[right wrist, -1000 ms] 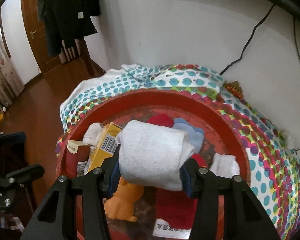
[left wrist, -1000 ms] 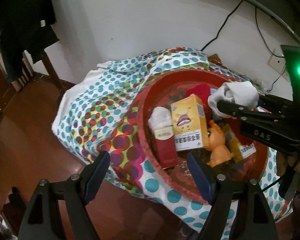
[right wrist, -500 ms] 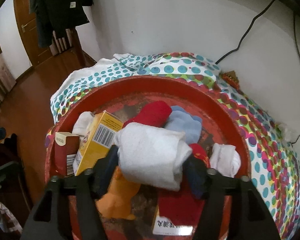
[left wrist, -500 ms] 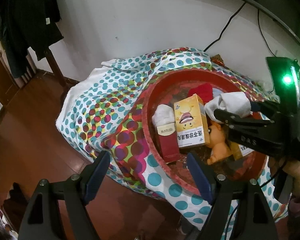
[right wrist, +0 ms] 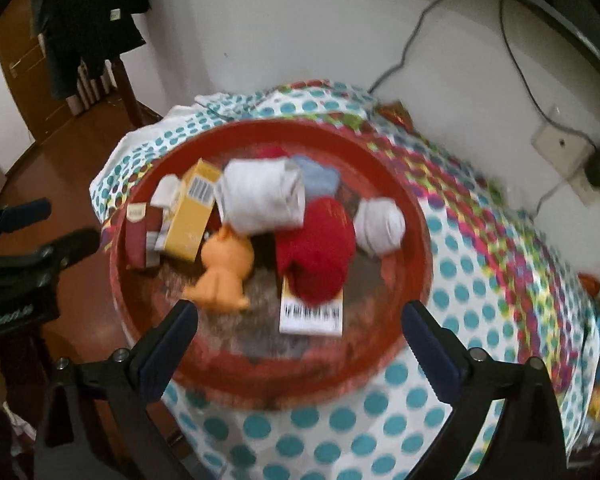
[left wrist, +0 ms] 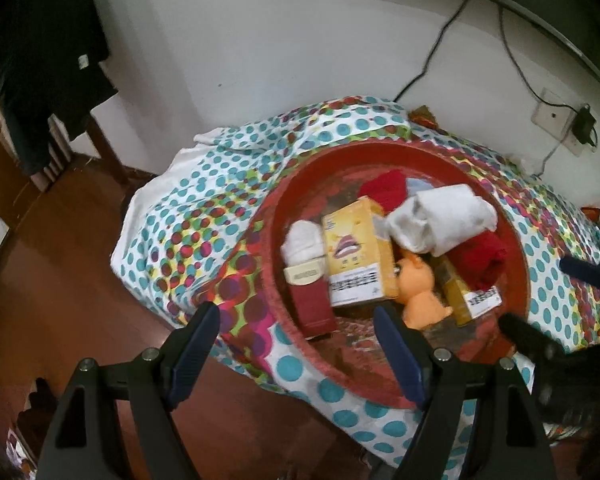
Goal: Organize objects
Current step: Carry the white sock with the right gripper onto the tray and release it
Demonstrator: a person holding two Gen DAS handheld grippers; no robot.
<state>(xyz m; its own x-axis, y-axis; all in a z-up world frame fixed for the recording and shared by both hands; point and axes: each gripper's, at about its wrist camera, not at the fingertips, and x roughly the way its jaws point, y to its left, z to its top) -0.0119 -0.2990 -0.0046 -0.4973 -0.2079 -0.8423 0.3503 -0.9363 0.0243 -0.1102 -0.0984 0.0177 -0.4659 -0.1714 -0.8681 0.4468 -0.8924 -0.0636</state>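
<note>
A white rolled cloth lies free in the red basin, resting on the yellow box and a red cloth roll. An orange toy, a red box and a flat barcode box lie beside them. My right gripper hangs back over the basin's near rim, jaws opening wide, nothing between them. My left gripper stands open and empty at the basin's left edge.
The basin sits on a table under a dotted cloth against a white wall. A cable runs to a wall socket. Dark clothes hang over a chair at the left above a wooden floor.
My right gripper let go of the white rolled cloth, opened wide and drew back. The roll now rests in the basin. The left gripper stayed open.
</note>
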